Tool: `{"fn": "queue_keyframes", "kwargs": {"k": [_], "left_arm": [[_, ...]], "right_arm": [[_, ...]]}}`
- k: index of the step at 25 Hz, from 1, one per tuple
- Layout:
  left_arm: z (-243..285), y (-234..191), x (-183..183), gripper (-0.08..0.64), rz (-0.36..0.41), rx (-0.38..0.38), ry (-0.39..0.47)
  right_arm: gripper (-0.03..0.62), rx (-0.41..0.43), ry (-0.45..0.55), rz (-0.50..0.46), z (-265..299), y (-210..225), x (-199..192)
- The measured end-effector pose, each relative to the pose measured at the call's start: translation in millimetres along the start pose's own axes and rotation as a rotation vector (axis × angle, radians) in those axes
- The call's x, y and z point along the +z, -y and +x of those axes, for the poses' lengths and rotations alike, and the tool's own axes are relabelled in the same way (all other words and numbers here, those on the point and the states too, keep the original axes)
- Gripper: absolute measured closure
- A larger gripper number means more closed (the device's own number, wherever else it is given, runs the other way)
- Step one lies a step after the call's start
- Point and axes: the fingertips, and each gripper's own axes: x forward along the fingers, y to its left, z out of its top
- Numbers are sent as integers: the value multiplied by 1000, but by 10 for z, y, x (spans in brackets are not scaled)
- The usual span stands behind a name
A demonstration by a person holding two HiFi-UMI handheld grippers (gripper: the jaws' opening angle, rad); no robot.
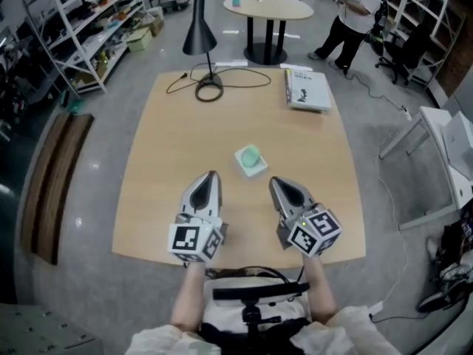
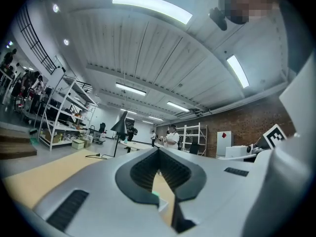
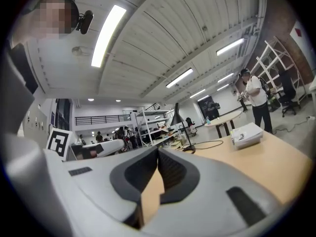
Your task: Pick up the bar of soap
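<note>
Soap: on white dish, middle of counter, just above and between both claw tips.
Left claw: pressed together, empty.
Right claw: pressed together, empty; probably marginally nearer.

Bar of soap on table, beyond left gripper and right gripper

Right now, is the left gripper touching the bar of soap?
Apart. The head view shows bare table between the left gripper and the bar of soap.

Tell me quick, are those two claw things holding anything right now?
Left gripper: closed, holding nothing.
Right gripper: closed, holding nothing.
</note>
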Motion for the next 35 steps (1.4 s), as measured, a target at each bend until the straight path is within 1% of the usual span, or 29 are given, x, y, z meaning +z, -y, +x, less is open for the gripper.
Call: {"fn": "queue_keyframes", "kwargs": {"k": [3, 5, 7, 9, 10, 12, 15, 19, 22, 26, 29, 32, 35], "left_arm": [[200, -65, -153, 554, 6, -14, -42], [319, -138, -234, 554, 2, -13, -62], [415, -213, -326, 555, -5, -9, -87], [505, -311, -425, 554, -17, 2, -111], [554, -368, -470, 555, -23, 9, -121], [665, -480, -559, 555, -31, 20, -141], [800, -622, -719, 555, -46, 36, -178], [960, -799, -962, 555, -72, 63, -227], [1096, -859, -1116, 555, -89, 68, -249], [1243, -881, -1301, 555, -112, 64, -275], [1355, -908, -1440, 555, -128, 60, -294], [1394, -947, -1552, 554, -134, 67, -319], [1392, -1004, -1625, 555, -143, 79, -335]], "right_arm": [[584, -24, -26, 7, 175, 194, -70], [550, -29, -60, 2, 347, 327, -161], [493, -38, -110, -16, 546, 469, -296], [420, -48, -159, -37, 763, 626, -454], [402, -53, -186, -51, 878, 711, -540], [388, -63, -247, -82, 1092, 881, -723], [383, -81, -313, -83, 1310, 1094, -949], [382, -109, -360, -91, 1561, 1356, -1173], [382, -112, -400, -73, 1702, 1516, -1344], [382, -105, -444, -57, 1780, 1607, -1536], [382, -103, -451, -43, 1832, 1669, -1618], [382, -88, -448, -67, 1882, 1663, -1646], [383, -80, -475, -90, 1937, 1653, -1751]]}}
